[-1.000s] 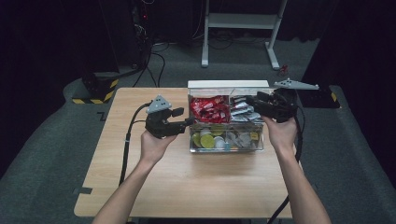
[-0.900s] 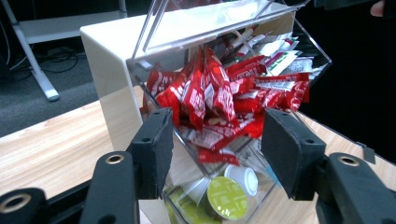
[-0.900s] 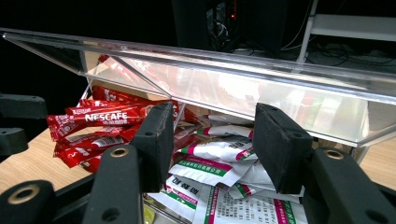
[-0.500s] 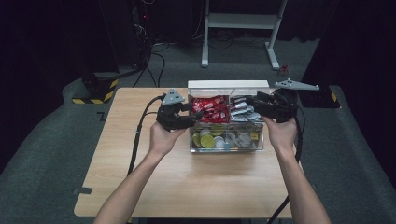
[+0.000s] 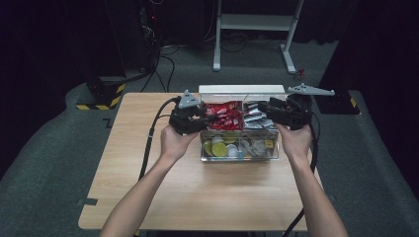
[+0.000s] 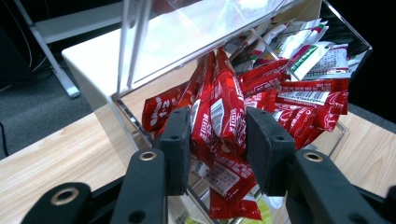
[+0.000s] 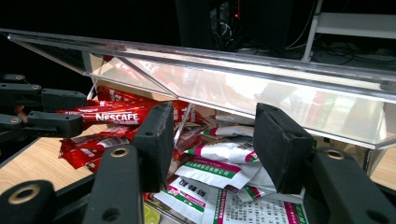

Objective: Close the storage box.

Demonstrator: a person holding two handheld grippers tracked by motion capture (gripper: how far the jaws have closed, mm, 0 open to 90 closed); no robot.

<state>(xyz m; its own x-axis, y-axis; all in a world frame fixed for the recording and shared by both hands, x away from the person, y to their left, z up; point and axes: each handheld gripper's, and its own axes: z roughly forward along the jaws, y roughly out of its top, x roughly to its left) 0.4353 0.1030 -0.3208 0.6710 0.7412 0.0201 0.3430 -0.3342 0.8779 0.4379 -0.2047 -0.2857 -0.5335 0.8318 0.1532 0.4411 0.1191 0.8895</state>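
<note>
1. A rectangular light wooden table (image 5: 148, 163) carried everything, standing on grey carpet.
2. One clear acrylic organiser box (image 5: 240, 154) with a raised see-through lid (image 5: 242, 90) sat at the far middle of the table, split into compartments: two at the back, and a front row whose dividers could not be made out.
3. Two black two-jaw grippers worked at it, one in each hand. The left gripper (image 6: 218, 142) reached into the back left compartment, and its jaws had just been closing around upright red sachets; the pads (image 6: 177, 140) stood just beside the packets on both sides, but whether they pressed on them could not be told.
4. The right gripper (image 7: 212, 140) hung over the back right compartment, jaws apart with nothing clamped between them, the packets lying beyond and below.
5. The red glossy foil stick sachets (image 6: 224, 107) printed with white Nescafe lettering were long and narrow, crowded in the back left compartment, some upright, some fanned flat. They overlapped too much for an exact count; well over a dozen.
6. White paper sachets with green and pink print (image 7: 224, 175) filled the back right compartment, several in a loose heap.
7. Small round yellow-green and pale packets (image 5: 220, 148) lay in the front row, too small to count.
</note>
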